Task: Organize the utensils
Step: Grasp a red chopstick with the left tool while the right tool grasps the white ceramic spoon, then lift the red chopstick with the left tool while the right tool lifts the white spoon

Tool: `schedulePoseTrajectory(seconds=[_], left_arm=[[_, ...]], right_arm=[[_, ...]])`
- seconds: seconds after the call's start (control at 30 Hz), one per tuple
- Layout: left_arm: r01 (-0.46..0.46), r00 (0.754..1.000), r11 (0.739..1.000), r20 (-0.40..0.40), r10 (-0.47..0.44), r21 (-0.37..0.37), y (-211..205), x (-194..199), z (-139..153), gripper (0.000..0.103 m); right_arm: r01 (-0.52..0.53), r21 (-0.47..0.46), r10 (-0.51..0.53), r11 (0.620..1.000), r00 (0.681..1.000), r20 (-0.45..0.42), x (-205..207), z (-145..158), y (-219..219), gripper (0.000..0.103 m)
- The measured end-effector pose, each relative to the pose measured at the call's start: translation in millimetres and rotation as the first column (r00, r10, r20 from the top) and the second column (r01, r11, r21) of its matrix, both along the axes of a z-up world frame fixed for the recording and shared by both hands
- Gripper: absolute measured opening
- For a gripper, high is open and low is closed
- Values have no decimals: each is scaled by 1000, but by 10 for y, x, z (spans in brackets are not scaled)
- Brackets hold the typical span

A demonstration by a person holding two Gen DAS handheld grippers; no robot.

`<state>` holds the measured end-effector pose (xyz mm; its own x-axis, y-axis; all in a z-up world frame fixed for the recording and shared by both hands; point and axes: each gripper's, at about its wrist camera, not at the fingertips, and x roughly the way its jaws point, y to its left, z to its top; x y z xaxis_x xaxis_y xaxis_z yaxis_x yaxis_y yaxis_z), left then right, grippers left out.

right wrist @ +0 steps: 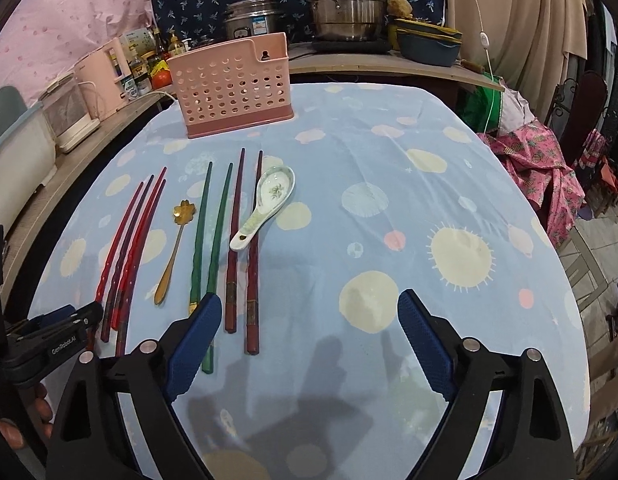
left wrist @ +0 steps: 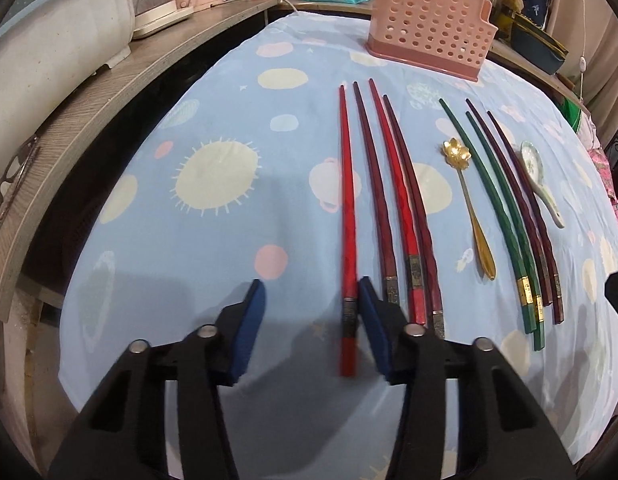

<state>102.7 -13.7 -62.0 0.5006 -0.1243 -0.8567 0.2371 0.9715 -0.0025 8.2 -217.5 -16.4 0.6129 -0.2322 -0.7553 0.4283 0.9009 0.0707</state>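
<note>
A surface (right wrist: 389,152) covered by a light blue cloth with pale round spots is seen, and the utensils are laid on it in a row, their handles toward the cameras. At the far edge of the cloth a pink perforated holder (left wrist: 429,20) is stood upright, well apart from the utensils. In the left wrist view, four red and dark red chopsticks (left wrist: 389,184) are laid side by side — the leftmost, a bright red chopstick (left wrist: 346,208), is found between the fingers of the left gripper (left wrist: 311,300). Those fingers are held partly apart; the right-hand blue pad (left wrist: 375,332) is seen just beside the chopstick's handle end, while the other pad is kept clear of it, so no clamping is shown. Further right, a gold spoon (left wrist: 471,204) with a flower-shaped bowl is laid, then two green chopsticks (left wrist: 497,208), two dark maroon chopsticks (left wrist: 525,200) and a white ceramic spoon (left wrist: 543,182). In the right wrist view, the right gripper (right wrist: 309,324) is held above the cloth with its fingers spread wide and nothing between them — its left pad is seen over the handle end of a green chopstick. At that view's left edge a person's fingertips (right wrist: 37,404) are glimpsed on the other tool. Steel pots (right wrist: 341,4) are stacked on the counter behind.
</note>
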Motion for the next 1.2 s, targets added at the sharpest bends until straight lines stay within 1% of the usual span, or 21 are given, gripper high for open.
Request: schedulePoseTrajectory(seconds=[0.03,0.07,0.13,0.17,0.23,0.4,0.43,0.47,0.53,0.6,0.67,0.73,0.8,0.87,0.93,1.1,1.2], left_arm=[[-2,1000,1000,-1,2,-7,19,14,6,31],[-5,1000,1000,-3,5,-12,39,26,9,26],[-8,1000,1000,-7,8,-27,83,43,9,22],[-7,1000,1000,-5,7,-27,97,42,8,18],[-2,1000,1000,1,2,-20,107,26,2,15],[3,1000,1000,5,-3,-16,99,5,-1,14],[3,1000,1000,4,-3,-18,101,7,-1,14],[2,1000,1000,2,-2,-20,106,11,0,14],[2,1000,1000,2,-2,-25,115,12,-2,14],[3,1000,1000,5,-3,-26,117,10,-4,14],[2,1000,1000,6,-2,-25,111,3,-6,14],[3,1000,1000,6,-2,-26,112,2,-6,14],[3,1000,1000,5,-3,-27,112,1,-6,14],[2,1000,1000,5,-2,-27,108,0,-7,14],[2,1000,1000,6,-2,-26,111,2,-7,15],[1,1000,999,2,-1,-33,122,10,-8,15],[0,1000,999,-5,0,-46,144,21,-4,15]], right_arm=[[-2,8,2,1000,1000,1,38,1,-10,80],[-5,20,5,1000,1000,4,87,8,-27,77],[-7,39,6,999,1000,17,183,33,-64,74],[-5,45,4,999,1000,25,241,52,-83,72],[4,61,-6,998,999,42,363,78,-125,69],[-13,128,8,992,999,38,680,14,-154,62],[-16,141,11,990,999,35,736,-12,-163,57],[-15,155,10,988,999,35,776,-37,-179,53],[-3,196,-3,981,1000,30,833,-107,-233,48],[10,239,-15,971,1000,18,856,-185,-281,47],[12,276,-14,961,1000,5,871,-264,-309,38],[10,297,-9,955,1000,-7,887,-325,-318,32],[11,301,-7,953,1000,-14,901,-363,-317,29],[9,309,-3,951,1000,-18,909,-394,-327,19],[9,320,-5,947,1000,-14,901,-406,-352,13],[2,318,-1,948,1000,-4,870,-395,-392,13],[10,297,-8,955,1000,-6,826,-392,-419,13]])
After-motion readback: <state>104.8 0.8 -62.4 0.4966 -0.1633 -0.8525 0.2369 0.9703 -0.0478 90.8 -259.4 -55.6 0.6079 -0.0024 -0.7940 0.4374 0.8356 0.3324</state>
